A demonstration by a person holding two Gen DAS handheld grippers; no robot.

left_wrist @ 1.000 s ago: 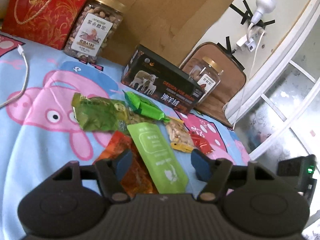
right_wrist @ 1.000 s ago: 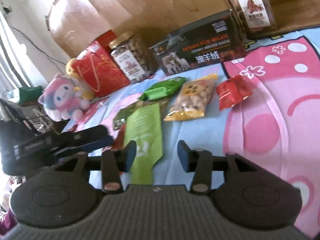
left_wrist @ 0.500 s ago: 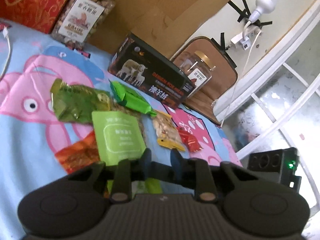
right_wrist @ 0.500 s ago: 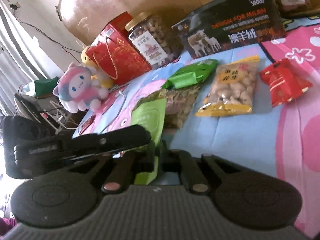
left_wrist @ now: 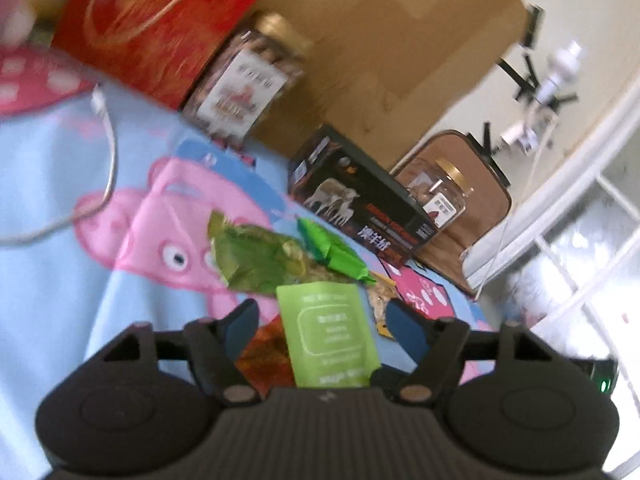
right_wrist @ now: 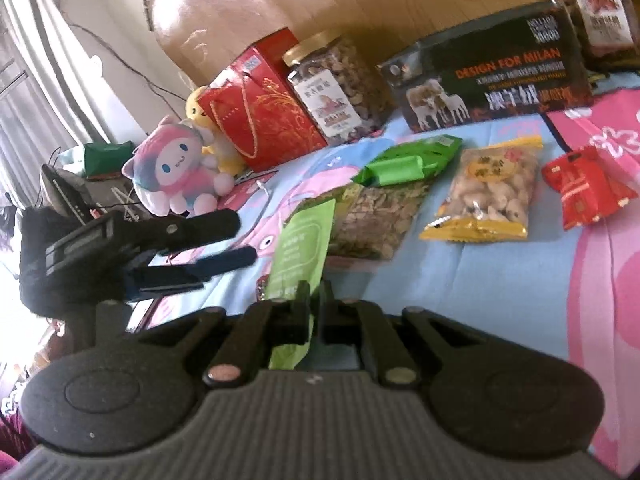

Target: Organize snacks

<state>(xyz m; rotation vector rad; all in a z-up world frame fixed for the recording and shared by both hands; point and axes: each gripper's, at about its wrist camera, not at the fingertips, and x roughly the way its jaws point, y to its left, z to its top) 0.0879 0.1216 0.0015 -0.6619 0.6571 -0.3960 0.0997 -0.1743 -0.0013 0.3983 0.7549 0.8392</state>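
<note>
The light green pouch point(right_wrist: 306, 240) lies on the cartoon bedspread point(right_wrist: 460, 280), its near end pinched between my right fingers point(right_wrist: 316, 300), which are closed tight on it. My left fingers point(left_wrist: 318, 326) have just been opening and now stand wide apart to either side of the same pouch (not pressing it), with an orange packet point(left_wrist: 266, 354) under it. Beyond lie a crinkled green bag point(left_wrist: 256, 256), a bright green packet point(right_wrist: 408, 162), a yellow nut bag point(right_wrist: 488, 192) and a red packet point(right_wrist: 586, 186), apart.
</note>
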